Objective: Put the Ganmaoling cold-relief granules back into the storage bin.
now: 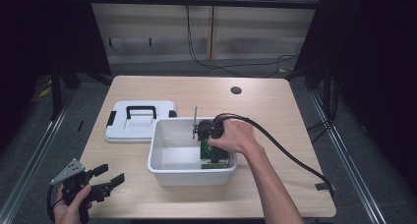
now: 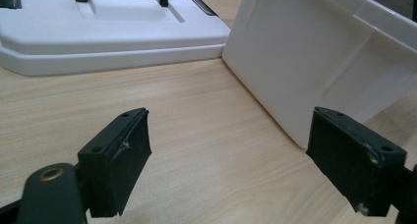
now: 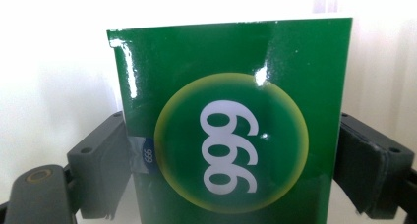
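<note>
A glossy green box [image 3: 231, 121] with white digits in a yellow-ringed circle stands between the black jaws of my right gripper [image 3: 233, 170], which press on its two sides. From above, the green box [image 1: 212, 156] is inside the white bin [image 1: 192, 177], near the bin's right wall. The right gripper [image 1: 212, 144] reaches down into the bin, under a hand. My left gripper [image 1: 110, 174] hovers at the table's front left corner, open and holding nothing. Its jaws [image 2: 231, 150] stand wide apart above bare wood, facing the bin's outer wall [image 2: 314, 62].
The bin's white lid [image 1: 140, 121] with a black handle lies flat on the table, left of the bin and touching it; the lid [image 2: 98, 32] lies ahead of the left gripper. A thick black cable [image 1: 290, 155] trails right from the right gripper. A round hole [image 1: 236, 90] marks the far table.
</note>
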`<action>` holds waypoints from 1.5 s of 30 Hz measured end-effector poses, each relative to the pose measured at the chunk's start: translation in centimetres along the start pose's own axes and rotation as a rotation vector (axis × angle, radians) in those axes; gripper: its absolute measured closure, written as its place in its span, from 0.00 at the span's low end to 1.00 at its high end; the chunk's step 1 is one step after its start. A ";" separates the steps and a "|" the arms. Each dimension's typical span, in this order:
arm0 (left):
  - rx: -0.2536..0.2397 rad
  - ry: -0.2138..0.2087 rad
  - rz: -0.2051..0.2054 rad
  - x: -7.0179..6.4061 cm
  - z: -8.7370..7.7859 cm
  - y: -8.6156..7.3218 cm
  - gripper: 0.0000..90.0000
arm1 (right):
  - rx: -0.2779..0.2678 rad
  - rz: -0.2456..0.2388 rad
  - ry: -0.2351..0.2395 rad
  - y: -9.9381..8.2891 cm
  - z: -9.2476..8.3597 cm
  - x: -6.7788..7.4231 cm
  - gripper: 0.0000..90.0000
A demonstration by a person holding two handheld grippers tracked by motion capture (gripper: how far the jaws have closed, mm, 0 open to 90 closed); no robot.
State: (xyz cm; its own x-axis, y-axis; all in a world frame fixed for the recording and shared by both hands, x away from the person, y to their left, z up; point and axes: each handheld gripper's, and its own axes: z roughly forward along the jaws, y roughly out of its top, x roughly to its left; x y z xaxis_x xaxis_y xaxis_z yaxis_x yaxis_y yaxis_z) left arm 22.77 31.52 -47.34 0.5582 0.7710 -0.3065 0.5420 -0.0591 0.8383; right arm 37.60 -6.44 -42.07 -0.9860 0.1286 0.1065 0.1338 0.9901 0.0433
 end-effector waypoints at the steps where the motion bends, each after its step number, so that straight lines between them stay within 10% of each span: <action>1: -0.001 0.000 -0.001 0.0 0.0 0.0 0.18 | 0.006 -0.008 0.011 -0.1 -0.1 0.0 0.13; 45: -0.001 0.005 0.003 0.0 -0.1 -0.1 0.18 | -0.233 0.041 -0.045 -2.2 -3.1 0.4 0.11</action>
State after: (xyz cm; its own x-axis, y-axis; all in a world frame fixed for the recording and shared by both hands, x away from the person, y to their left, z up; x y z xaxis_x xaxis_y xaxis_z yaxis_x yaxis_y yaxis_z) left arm 22.62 31.58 -47.31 0.5569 0.7739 -0.3014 0.5395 -0.0611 0.8398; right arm 37.22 -8.72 -39.09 -0.9819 0.1761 0.0693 0.1883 0.9448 0.2682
